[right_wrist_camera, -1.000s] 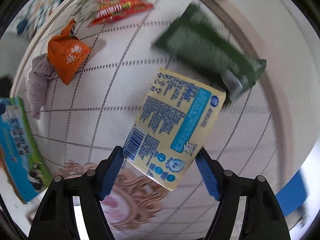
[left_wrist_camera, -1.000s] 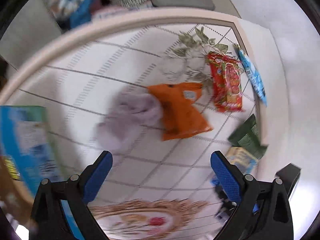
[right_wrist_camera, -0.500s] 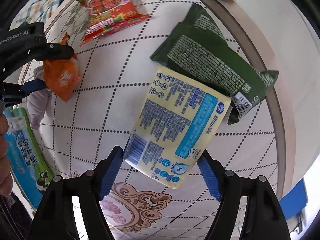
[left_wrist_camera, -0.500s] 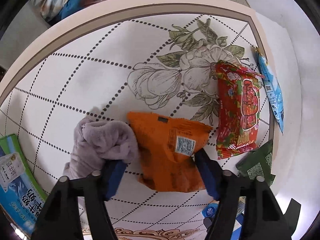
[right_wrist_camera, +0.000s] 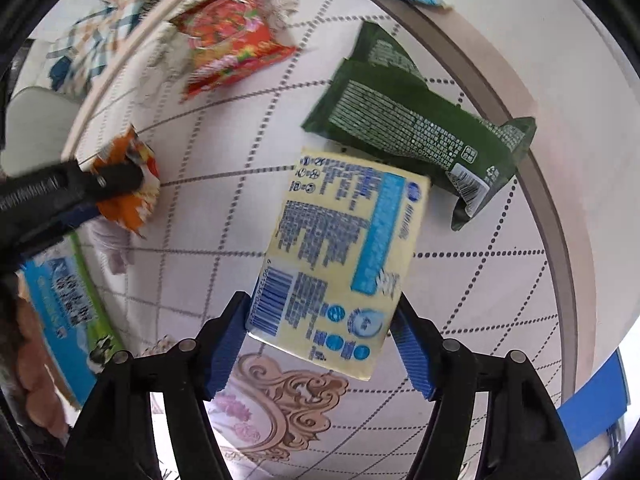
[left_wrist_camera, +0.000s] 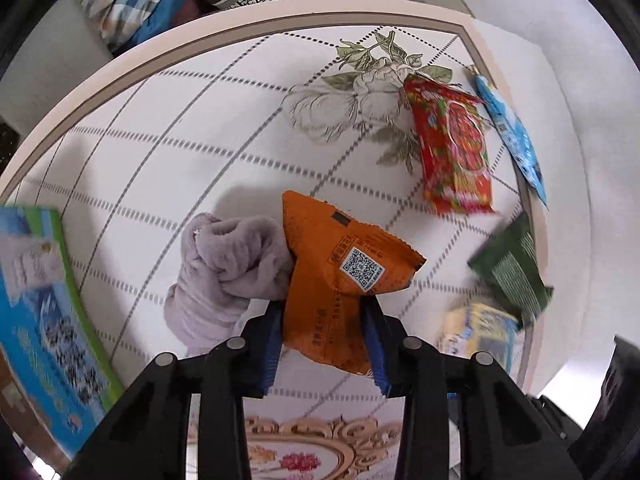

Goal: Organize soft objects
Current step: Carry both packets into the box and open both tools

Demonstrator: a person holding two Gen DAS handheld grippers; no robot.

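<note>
1. Between the blue pads of the left gripper (left_wrist_camera: 324, 344), in the left wrist view, sits the orange snack bag (left_wrist_camera: 340, 280), pinched at its lower half, the jaws narrowed on it. Its bottom edge is hidden behind the pads.
2. Just left of the orange snack bag, touching it, lies a rolled lilac towel (left_wrist_camera: 224, 276). Further left a blue-and-green pack (left_wrist_camera: 44, 320) is cut off by the frame and blurred.
3. Up and right of the orange bag lies a red snack bag (left_wrist_camera: 452, 148); beyond it a light blue packet (left_wrist_camera: 512, 140) overhangs the table's raised rim (left_wrist_camera: 240, 28). A dark green bag (left_wrist_camera: 516, 264) and a blurred yellow pack lie lower right. Bare patterned tabletop stretches up and left of the orange bag.
4. Across the right wrist view, the right gripper (right_wrist_camera: 320, 344) clamps the yellow tissue pack (right_wrist_camera: 340, 252) by its near end. Its far corner overlaps the dark green bag (right_wrist_camera: 412, 120).
5. Far left of the yellow pack, the left gripper's black finger covers part of the orange bag (right_wrist_camera: 128, 188), which is blurred.
</note>
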